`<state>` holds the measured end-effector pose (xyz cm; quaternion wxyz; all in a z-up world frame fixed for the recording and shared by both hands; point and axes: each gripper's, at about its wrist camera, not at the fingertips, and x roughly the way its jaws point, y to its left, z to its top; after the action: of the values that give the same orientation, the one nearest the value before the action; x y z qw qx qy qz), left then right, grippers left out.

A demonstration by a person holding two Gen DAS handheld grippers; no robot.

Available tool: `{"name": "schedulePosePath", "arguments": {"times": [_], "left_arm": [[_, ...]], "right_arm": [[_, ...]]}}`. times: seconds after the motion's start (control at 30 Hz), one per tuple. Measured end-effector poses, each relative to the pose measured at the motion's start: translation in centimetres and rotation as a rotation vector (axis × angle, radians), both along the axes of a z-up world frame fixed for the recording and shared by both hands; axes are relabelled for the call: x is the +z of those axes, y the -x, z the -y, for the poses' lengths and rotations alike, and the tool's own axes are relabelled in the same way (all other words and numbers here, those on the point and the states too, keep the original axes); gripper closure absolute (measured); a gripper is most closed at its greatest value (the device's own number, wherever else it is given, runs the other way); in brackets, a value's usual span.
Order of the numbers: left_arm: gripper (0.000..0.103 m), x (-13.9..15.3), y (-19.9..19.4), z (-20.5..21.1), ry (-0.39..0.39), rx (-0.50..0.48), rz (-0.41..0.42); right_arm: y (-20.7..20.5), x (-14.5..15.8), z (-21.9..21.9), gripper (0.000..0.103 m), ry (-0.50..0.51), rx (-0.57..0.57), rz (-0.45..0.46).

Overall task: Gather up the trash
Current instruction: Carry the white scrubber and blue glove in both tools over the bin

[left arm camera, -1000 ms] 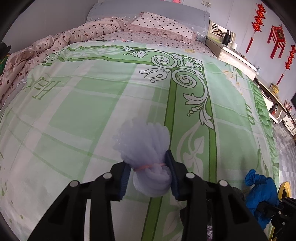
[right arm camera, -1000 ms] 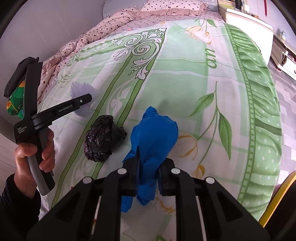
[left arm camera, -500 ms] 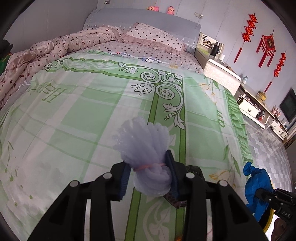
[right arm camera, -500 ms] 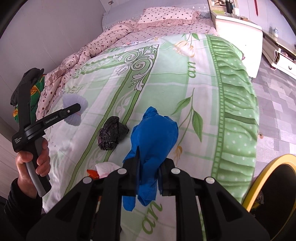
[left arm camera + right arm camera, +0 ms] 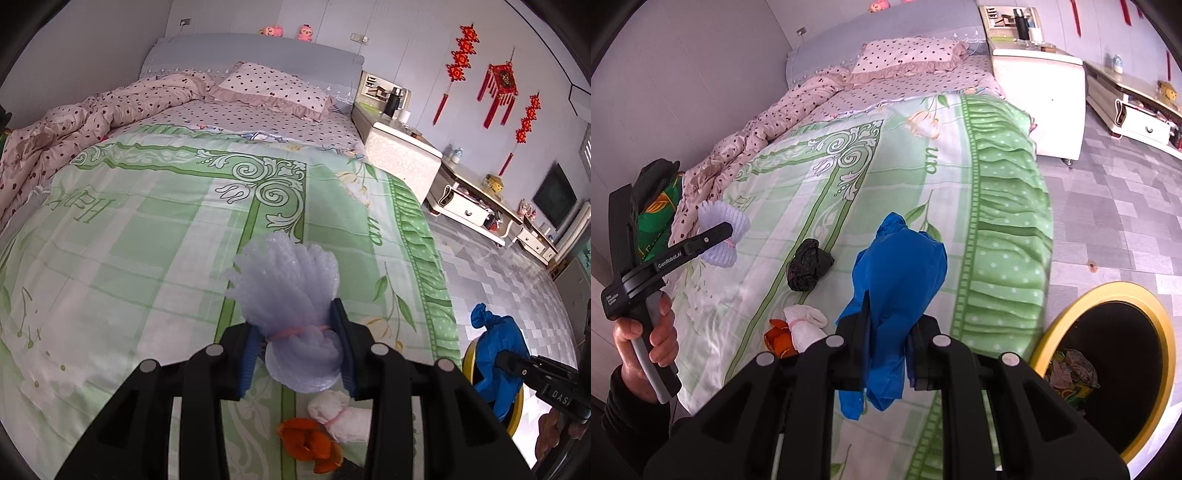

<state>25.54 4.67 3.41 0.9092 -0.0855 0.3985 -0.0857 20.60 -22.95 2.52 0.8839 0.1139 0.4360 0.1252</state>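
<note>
Nearest to us, the right gripper (image 5: pixel 886 354) is closed on a blue plastic bag (image 5: pixel 899 269), and the left gripper (image 5: pixel 295 354), where we read "GenRobot.AI" on the arm, is clamped on a pale purple foam net (image 5: pixel 286 291); both are held above the near edge of the bed (image 5: pixel 997 229). On the green cover by that edge lie an orange scrap (image 5: pixel 779 338), a white tied wad (image 5: pixel 803 323) and, further in, a black crumpled bag (image 5: pixel 809 264). Beside the bed's near corner the yellow-rimmed bin (image 5: pixel 1108 291) stands on the floor, and the letters "an" are printed on the cover beyond.

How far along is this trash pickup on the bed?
Partly done. The yellow-rimmed bin on the floor already holds some wrappers. In hand: the left claw grips a pale foam bundle, and the right claw grips a blue bag, neither binned yet. Left on the bedspread: a black bag, a white bundle and an orange scrap.
</note>
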Motion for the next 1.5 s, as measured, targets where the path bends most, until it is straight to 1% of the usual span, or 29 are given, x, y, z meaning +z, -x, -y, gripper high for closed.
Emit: {"name": "schedulePosePath", "arguments": {"times": [0.2, 0.37, 0.63, 0.8, 1.0, 1.23, 1.5], "left_arm": [[0.068, 1.4, 2.0, 3.7, -0.003, -0.066, 0.021], [0.068, 2.2, 3.4, 7.0, 0.011, -0.118, 0.029], [0.068, 2.1, 4.9, 13.6, 0.023, -0.223, 0.026], [0.068, 1.2, 5.4, 18.1, 0.029, -0.294, 0.006], [0.068, 0.0, 5.5, 23.2, 0.032, -0.359, -0.018], [0.068, -2.1, 5.8, 28.3, 0.029, -0.424, -0.063], [0.067, -5.1, 5.7, 32.5, 0.01, -0.474, -0.118]], "right_arm": [[2.2, 1.3, 2.8, 0.089, -0.008, -0.037, 0.027], [3.9, 2.2, 5.4, 0.089, -0.015, -0.073, 0.049], [6.0, 2.9, 10.5, 0.089, -0.017, -0.152, 0.059], [7.3, 2.8, 14.2, 0.089, -0.015, -0.207, 0.06], [8.7, 2.0, 18.5, 0.089, -0.015, -0.265, 0.05], [9.5, 0.1, 22.5, 0.089, -0.022, -0.314, 0.021], [9.1, -2.5, 25.5, 0.089, -0.034, -0.357, -0.025]]}}
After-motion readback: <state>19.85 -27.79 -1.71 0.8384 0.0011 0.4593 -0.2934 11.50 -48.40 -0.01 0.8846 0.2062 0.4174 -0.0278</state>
